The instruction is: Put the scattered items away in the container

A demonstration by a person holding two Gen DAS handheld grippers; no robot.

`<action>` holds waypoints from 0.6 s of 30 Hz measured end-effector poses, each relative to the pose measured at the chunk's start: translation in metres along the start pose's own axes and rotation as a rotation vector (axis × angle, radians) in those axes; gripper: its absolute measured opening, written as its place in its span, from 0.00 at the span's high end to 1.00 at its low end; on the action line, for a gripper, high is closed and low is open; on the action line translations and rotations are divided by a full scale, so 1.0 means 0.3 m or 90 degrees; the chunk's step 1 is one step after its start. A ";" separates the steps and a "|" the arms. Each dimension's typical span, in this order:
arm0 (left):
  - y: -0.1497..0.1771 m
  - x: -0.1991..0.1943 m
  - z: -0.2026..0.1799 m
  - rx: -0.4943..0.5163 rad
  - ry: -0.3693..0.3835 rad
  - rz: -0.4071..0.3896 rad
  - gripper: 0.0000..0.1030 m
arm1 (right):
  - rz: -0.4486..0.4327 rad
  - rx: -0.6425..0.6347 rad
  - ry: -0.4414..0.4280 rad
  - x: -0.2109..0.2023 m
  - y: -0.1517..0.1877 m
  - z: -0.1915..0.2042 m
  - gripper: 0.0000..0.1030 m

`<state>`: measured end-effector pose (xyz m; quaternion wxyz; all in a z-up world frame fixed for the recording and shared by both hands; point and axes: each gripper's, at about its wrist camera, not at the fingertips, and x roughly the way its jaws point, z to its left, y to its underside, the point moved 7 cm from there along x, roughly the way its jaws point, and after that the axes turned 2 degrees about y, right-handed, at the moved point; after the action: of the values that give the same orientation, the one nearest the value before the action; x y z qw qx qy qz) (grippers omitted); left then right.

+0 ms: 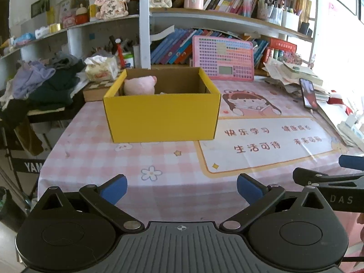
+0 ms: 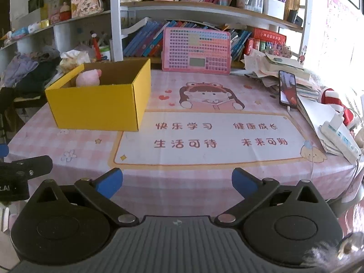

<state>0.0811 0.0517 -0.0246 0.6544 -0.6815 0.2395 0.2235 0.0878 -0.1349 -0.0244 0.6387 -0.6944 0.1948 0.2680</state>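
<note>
My left tool [image 1: 182,187] hangs spread and empty over the near surface [image 1: 159,166]. Far left stands the yellow box [image 1: 162,118], a pink plush toy [image 1: 141,85] inside. My right tool [image 2: 177,183] is spread, empty too.
</note>
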 end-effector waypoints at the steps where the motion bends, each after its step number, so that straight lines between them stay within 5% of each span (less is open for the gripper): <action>1: 0.000 -0.003 -0.001 0.001 -0.001 -0.001 0.00 | 0.000 -0.001 -0.001 -0.002 0.001 0.000 0.00; 18: 0.029 -0.017 -0.001 0.003 -0.002 0.016 0.00 | 0.011 0.000 -0.012 -0.021 0.029 0.023 0.00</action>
<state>0.0717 0.0513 -0.0283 0.6534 -0.6764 0.2479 0.2324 0.0767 -0.1296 -0.0275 0.6385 -0.6900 0.1947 0.2798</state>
